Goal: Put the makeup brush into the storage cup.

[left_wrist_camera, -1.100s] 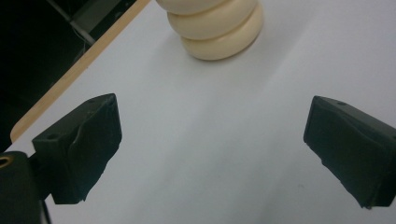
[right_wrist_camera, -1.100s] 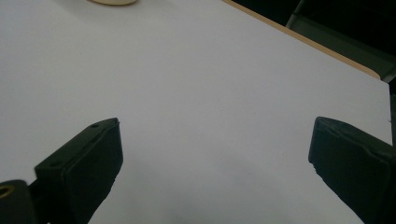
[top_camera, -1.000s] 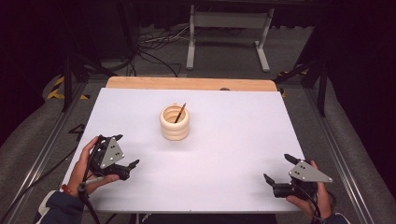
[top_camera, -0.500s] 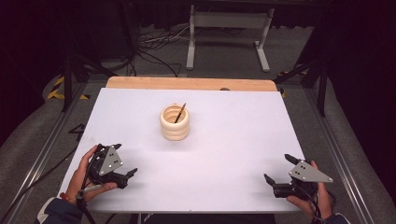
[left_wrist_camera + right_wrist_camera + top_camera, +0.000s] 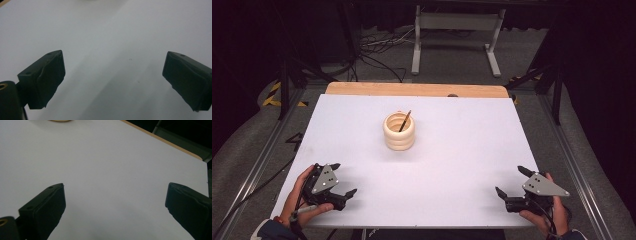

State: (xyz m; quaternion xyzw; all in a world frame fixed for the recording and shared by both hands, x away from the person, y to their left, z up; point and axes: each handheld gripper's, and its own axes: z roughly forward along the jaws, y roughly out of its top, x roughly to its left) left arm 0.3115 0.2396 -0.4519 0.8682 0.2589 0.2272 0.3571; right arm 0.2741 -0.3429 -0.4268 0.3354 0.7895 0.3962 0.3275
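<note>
A cream ribbed holder (image 5: 399,131) stands near the middle of the white table (image 5: 462,130), with a thin dark stick (image 5: 404,121) leaning inside it. My left gripper (image 5: 343,179) sits low at the front left, held in a hand, open with nothing between its jaws. In the left gripper view its gripper (image 5: 112,82) spans bare white surface. My right gripper (image 5: 511,181) rests at the front right, also open and empty. The right gripper view has its gripper (image 5: 113,207) over bare table, and the holder's base (image 5: 60,120) peeks in at the top edge.
A wooden strip (image 5: 412,89) runs along the table's far edge. Beyond it stand a metal frame (image 5: 454,30) and cables (image 5: 372,50) on the floor. Metal rails (image 5: 257,165) flank the table on both sides.
My left gripper has drawn back toward the front edge of the table and turned a little. The right gripper has stayed put.
</note>
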